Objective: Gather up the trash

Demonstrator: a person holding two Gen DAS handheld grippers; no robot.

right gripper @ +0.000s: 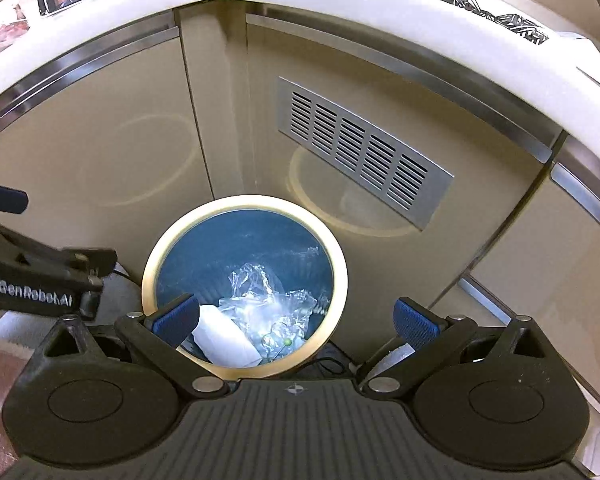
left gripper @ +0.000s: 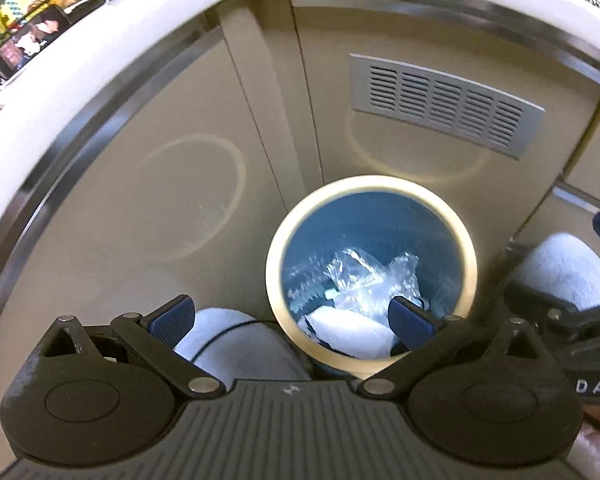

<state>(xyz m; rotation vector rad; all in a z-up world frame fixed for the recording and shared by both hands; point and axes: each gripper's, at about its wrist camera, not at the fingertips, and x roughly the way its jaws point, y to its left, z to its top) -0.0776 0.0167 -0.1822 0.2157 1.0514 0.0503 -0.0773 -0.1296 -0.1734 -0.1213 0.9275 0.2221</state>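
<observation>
Left wrist view: the left gripper point(left gripper: 290, 314) tilts steeply down over the floor, its blue pads spread wide with nothing between them. One pad point(left gripper: 410, 320) sits over the near rim of the bin point(left gripper: 370, 184); the other hangs over a pale slipper point(left gripper: 236, 340). The bin stands on the floor against the beige cabinet point(left gripper: 180, 160), just below a metal vent point(left gripper: 444, 104), under the white counter edge point(left gripper: 100, 52). Inside, on the blue lining, lie crumpled clear plastic point(left gripper: 364, 276) and a white wad of paper point(left gripper: 348, 332).

Over on the right wrist view, the right gripper point(right gripper: 296, 320) points down at a similar steep angle, jaws as wide as they go and empty. Its left pad point(right gripper: 176, 318) overlaps the bin's rim; the right pad point(right gripper: 414, 322) hangs outside the bin. The left gripper's body shows at the left edge of this view.
</observation>
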